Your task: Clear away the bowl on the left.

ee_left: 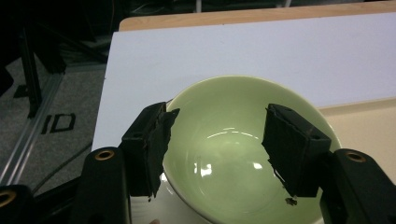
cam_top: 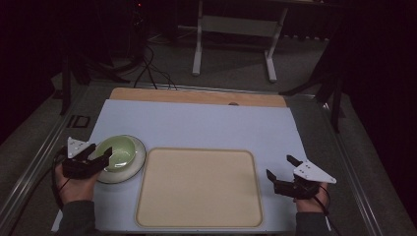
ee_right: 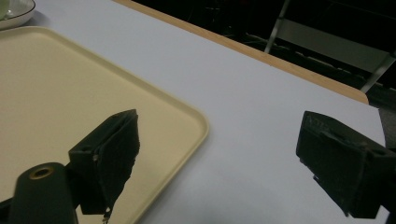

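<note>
A pale green bowl (cam_top: 121, 149) stands on a white plate (cam_top: 132, 169) at the left of the white mat. My left gripper (cam_top: 100, 150) hovers at the bowl's near-left side, held by a hand. In the left gripper view the green bowl (ee_left: 233, 154) lies under my left gripper (ee_left: 219, 116). One jaw is over the left rim and the other over the inside, wide apart, with neither pad pressing on it. My right gripper (cam_top: 279, 166) is open over the mat, right of the beige tray (cam_top: 199, 187). Nothing sits between its jaws (ee_right: 219, 121).
The beige tray (ee_right: 56, 79) has nothing on it and fills the near middle of the white mat (cam_top: 206, 123). A wooden table edge (cam_top: 196, 96) runs along the back. Beyond it are a dark floor, cables and a white table frame (cam_top: 236, 39).
</note>
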